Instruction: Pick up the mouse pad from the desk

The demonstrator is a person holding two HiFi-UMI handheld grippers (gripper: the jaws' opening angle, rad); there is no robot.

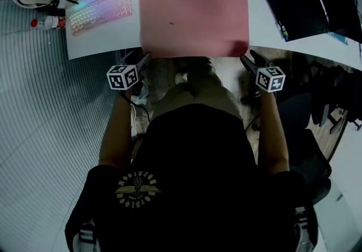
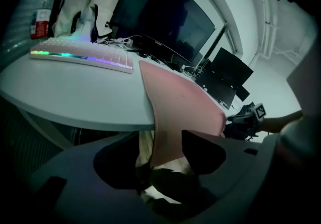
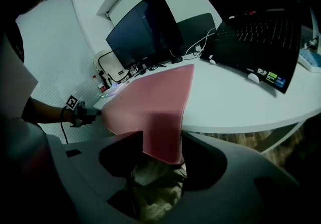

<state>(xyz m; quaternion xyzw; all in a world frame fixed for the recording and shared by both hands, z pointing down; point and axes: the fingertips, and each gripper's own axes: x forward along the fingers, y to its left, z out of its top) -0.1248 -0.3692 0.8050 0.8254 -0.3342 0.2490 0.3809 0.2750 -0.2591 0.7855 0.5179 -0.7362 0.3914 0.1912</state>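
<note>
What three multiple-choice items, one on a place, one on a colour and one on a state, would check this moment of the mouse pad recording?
1. In the head view, where is the keyboard relative to the mouse pad?
A. to its left
B. to its right
C. on top of it

2. What colour is the mouse pad?
A. black
B. pink
C. blue

3. How does the mouse pad lie on the desk?
A. rolled into a tube
B. folded in half
C. spread out, with its near edge hanging over the desk's edge

Answers:
1 A: the keyboard sits off the pad's left side.
2 B: its whole surface is pink.
3 C: both gripper views show its near corners drooping past the desk's edge.
</note>
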